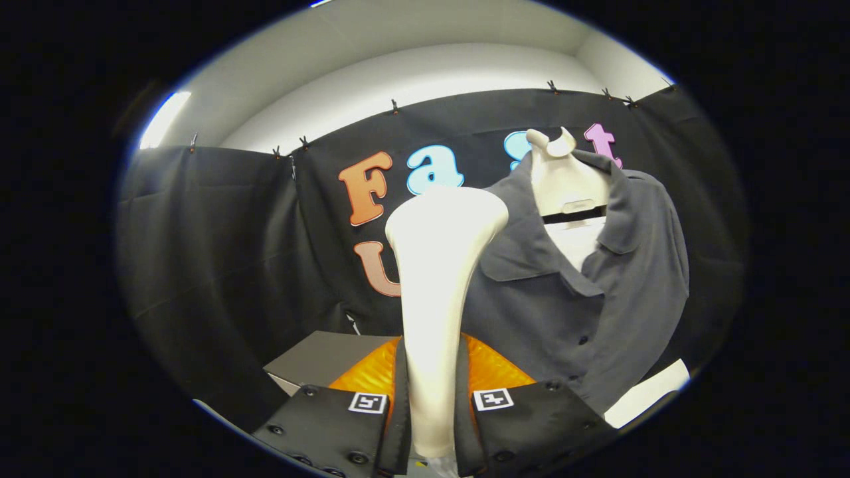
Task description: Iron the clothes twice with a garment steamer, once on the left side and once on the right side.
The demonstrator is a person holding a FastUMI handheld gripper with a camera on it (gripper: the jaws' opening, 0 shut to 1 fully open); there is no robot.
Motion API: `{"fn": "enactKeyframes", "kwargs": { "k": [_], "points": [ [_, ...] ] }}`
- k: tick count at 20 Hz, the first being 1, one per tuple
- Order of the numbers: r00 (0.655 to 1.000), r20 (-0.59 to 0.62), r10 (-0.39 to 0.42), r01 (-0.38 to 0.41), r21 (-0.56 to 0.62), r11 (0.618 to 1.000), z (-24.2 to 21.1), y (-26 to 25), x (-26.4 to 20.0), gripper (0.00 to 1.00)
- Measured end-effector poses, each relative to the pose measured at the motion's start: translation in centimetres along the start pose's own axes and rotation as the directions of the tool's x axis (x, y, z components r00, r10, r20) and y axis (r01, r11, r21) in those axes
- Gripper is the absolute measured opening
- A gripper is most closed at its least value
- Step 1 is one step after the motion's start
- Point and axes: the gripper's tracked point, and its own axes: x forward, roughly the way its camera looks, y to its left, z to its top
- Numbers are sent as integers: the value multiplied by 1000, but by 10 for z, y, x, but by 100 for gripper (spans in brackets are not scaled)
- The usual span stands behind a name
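The claw (430,411) is clamped on the handle of the garment steamer (438,265), with one finger pressing each side of the slim white stem. The steamer stands upright between the fingers and widens toward its head at 12 o'clock from the claw. Each finger carries a small square marker (367,402) on its upper face.

Just beyond the fingers, behind the handle, lies an orange padded surface (495,370), showing on both sides of the stem. At about 10 o'clock from the claw sits a grey box-like block (319,358), near the orange padding.

Farther out, at about 1 o'clock from the claw, the shirt (591,285) hangs on a pale hanger form (561,176). It is dark grey, with an open collar and a buttoned front. The steamer's head sits just beside the shirt's collar edge; whether they touch I cannot tell. A white panel (647,392) shows below the shirt's hem, at 3 o'clock from the claw.
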Motion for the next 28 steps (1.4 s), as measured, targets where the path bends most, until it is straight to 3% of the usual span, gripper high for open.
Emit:
{"fn": "enactKeyframes", "kwargs": {
  "k": [5, 13, 28],
  "points": [
    [1000, -11, -15, 15, 11, 1000, -12, -47, 10, 34],
    [999, -35, 3, -2, 19, 1000, -56, -80, 33, 34],
    [993, -118, 25, -26, -5, 1000, -132, -106, 32, 34]
  ]
}}
